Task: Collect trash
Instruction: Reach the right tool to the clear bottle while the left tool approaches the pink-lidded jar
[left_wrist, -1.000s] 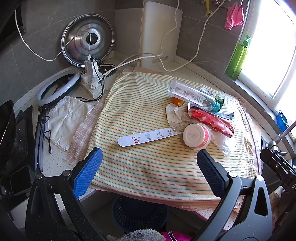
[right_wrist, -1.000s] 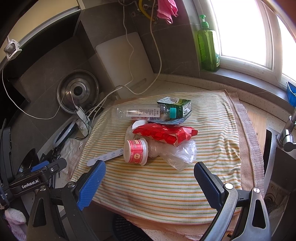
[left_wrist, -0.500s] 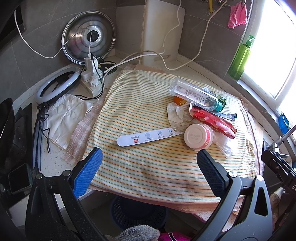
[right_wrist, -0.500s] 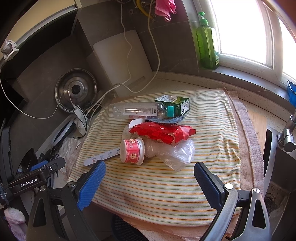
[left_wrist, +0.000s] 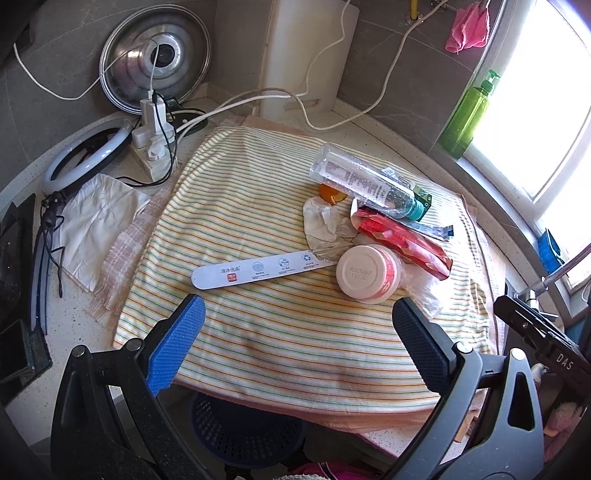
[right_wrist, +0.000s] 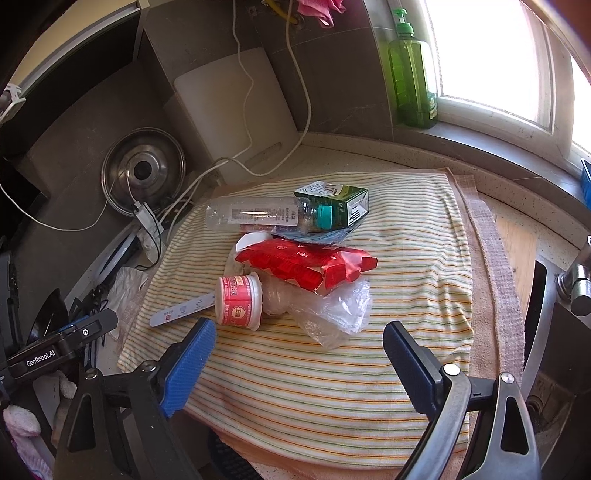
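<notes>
A heap of trash lies on a striped cloth (left_wrist: 236, 206): a clear plastic bottle (left_wrist: 364, 182) (right_wrist: 258, 216), a green carton (right_wrist: 338, 203), a red wrapper (left_wrist: 402, 240) (right_wrist: 303, 264), a pink-and-white cup on its side (left_wrist: 367, 273) (right_wrist: 238, 301), a clear plastic bag (right_wrist: 328, 310), crumpled paper (left_wrist: 323, 223) and a long white strip (left_wrist: 258, 271) (right_wrist: 181, 308). My left gripper (left_wrist: 295, 332) is open and empty, just short of the strip and cup. My right gripper (right_wrist: 299, 354) is open and empty, just short of the cup and bag.
A dark blue basket (left_wrist: 243, 432) sits below the counter's front edge. A power strip with cables (left_wrist: 153, 147), a ring light (left_wrist: 85, 155), a pot lid (left_wrist: 155, 55) and a white board (left_wrist: 306, 55) stand at the back left. A green soap bottle (right_wrist: 412, 70) stands on the sill; a sink (right_wrist: 546, 332) is at the right.
Both grippers have edged slightly forward toward the heap of trash. Nothing on the cloth has moved.
</notes>
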